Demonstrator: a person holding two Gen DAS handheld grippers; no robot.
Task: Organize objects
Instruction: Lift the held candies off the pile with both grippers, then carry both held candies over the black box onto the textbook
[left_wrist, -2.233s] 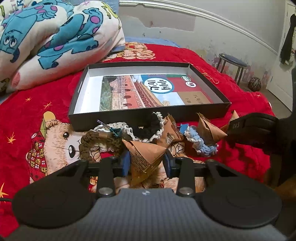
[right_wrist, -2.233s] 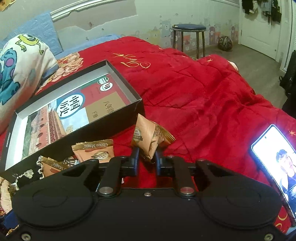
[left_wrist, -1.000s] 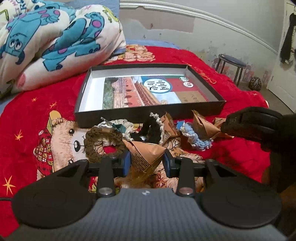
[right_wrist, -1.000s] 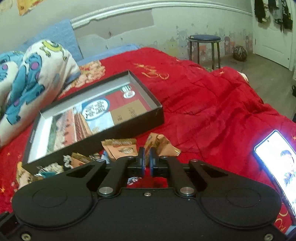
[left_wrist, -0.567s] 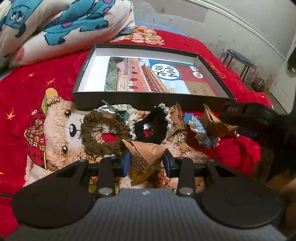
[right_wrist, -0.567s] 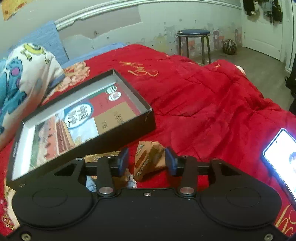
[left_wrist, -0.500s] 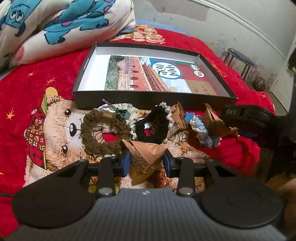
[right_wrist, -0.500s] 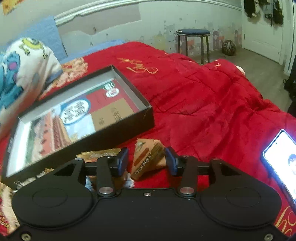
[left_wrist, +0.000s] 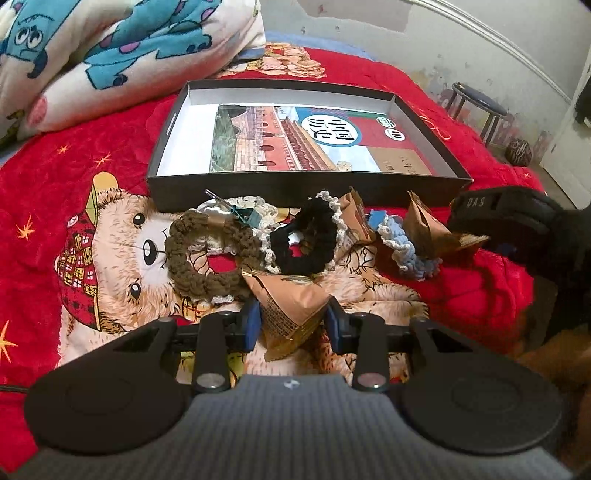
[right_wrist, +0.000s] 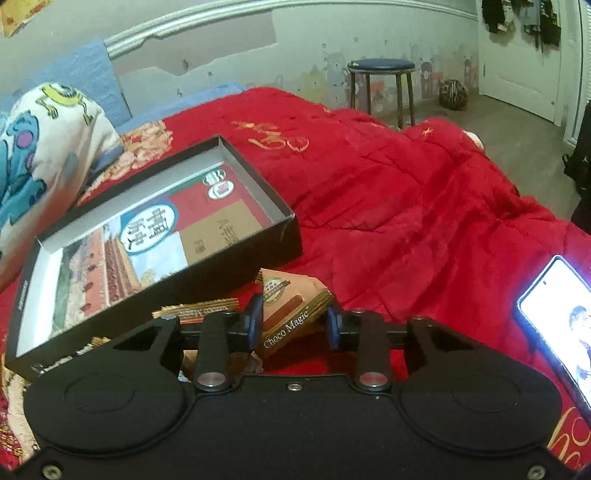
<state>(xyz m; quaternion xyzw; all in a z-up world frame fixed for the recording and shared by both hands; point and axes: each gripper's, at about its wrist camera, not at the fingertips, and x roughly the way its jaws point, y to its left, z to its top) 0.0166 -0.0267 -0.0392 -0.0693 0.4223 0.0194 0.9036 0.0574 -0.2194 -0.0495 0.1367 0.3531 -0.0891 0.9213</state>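
left wrist view: a brown triangular snack packet (left_wrist: 291, 306) is gripped between the jaws of the left gripper (left_wrist: 291, 325), both blue pads pressed against its sides, low over the red bedspread (left_wrist: 122, 122) with the bear print. just beyond the packet a brown crocheted scrunchie (left_wrist: 199, 254) and a black scrunchie (left_wrist: 306, 240) with pale trim are seen lying on the bed, with a blue and white scrunchie (left_wrist: 406, 251) to the right and more brown packets (left_wrist: 424, 225) among them. farther off, a shallow black box (left_wrist: 295, 184) is set on the bed, a printed sheet lying flat inside it. at the right edge the black body of the right gripper (left_wrist: 495, 214) is seen near the blue scrunchie.

right wrist view: a brown packet marked "choco magic" (right_wrist: 295, 314) is seen between the jaws of the right gripper (right_wrist: 295, 326), which are closing; the left pad is against the packet, while contact at the right pad cannot be told. the packet lies on the bed just in front of the near right corner of the black box (right_wrist: 236, 266). another flat brown packet (right_wrist: 199, 310) is seen to the left, beside the box wall. a lit phone (right_wrist: 554, 317) lies on the bedspread at the far right, and a stool (right_wrist: 380, 77) stands by the far wall.
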